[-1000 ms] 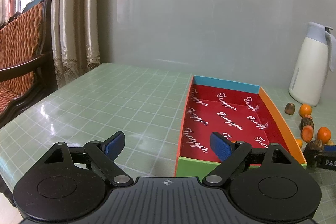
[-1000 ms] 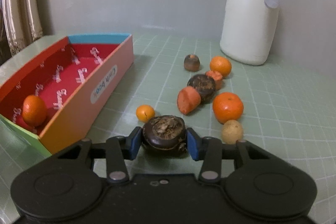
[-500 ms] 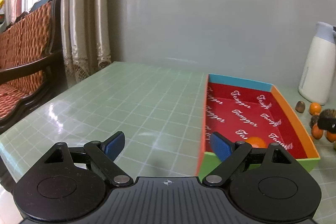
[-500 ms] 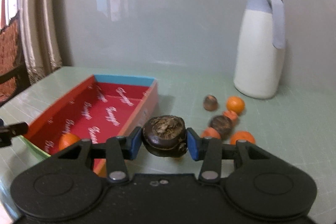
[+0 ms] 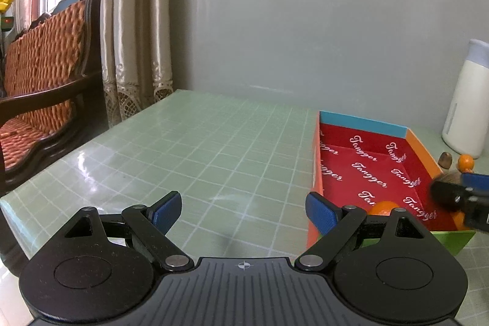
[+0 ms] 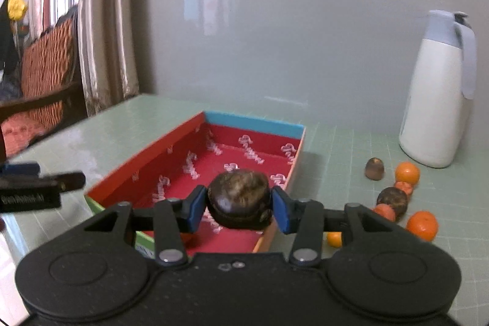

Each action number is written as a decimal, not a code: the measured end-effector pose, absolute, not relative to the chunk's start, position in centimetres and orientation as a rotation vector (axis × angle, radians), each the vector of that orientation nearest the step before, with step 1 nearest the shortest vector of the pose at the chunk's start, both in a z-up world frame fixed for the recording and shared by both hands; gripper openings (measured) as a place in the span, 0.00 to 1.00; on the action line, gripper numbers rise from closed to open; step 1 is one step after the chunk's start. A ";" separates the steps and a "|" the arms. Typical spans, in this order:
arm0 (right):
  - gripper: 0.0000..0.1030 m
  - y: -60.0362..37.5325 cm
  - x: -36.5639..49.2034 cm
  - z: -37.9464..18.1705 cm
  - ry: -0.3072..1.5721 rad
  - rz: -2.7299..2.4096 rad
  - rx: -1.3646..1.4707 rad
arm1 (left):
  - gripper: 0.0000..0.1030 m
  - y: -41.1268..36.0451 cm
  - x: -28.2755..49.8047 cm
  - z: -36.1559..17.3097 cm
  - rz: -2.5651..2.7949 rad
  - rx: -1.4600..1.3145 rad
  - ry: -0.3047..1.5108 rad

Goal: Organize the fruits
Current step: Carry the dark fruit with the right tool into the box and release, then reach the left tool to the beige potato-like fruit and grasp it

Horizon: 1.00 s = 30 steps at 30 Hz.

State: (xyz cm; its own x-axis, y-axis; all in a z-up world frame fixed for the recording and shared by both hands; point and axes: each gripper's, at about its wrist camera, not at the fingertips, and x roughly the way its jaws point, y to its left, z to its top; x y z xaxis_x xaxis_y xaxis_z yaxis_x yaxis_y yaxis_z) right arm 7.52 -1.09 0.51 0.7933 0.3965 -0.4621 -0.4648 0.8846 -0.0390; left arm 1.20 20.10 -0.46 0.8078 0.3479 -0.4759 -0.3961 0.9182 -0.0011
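My right gripper [image 6: 240, 208] is shut on a dark brown round fruit [image 6: 240, 205] and holds it above the near end of the red-lined box [image 6: 253, 124]; this gripper also shows at the right edge of the left wrist view [image 5: 458, 197]. The box [image 5: 363, 119] holds one orange [image 5: 383, 207] near its front. My left gripper [image 5: 244, 211] is open and empty over the green table, left of the box. Several oranges [image 6: 421, 225], another dark fruit [image 6: 392, 199] and a small brown fruit [image 6: 374, 169] lie on the table right of the box.
A white thermos jug [image 6: 437, 93] stands at the back right against the grey wall. A wooden chair with a woven cushion [image 5: 39, 75] and curtains [image 5: 134, 29] are off the table's left edge. The green tiled table [image 5: 195, 148] stretches left of the box.
My right gripper has lifted the dark fruit from the table and carried it left, over the box. My left gripper has moved left, away from the box, staying open.
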 end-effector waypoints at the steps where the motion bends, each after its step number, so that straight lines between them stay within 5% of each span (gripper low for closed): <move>1: 0.70 -1.1 7.3 0.8 0.437 0.463 -0.148 | 0.85 20.2 1.1 -0.4 0.400 -0.104 0.487; 30: 0.68 -15.4 8.0 3.0 0.359 0.080 0.063 | 1.00 12.6 2.4 1.1 0.267 -0.051 0.440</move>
State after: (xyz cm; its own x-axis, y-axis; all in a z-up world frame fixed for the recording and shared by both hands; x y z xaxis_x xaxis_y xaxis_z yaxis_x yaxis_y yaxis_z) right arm 8.00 -15.43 3.05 0.9332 0.0889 -0.3482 -0.0666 0.9949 0.0756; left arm 2.42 12.63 1.06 0.8708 0.2440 -0.4268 -0.2658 0.9640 0.0088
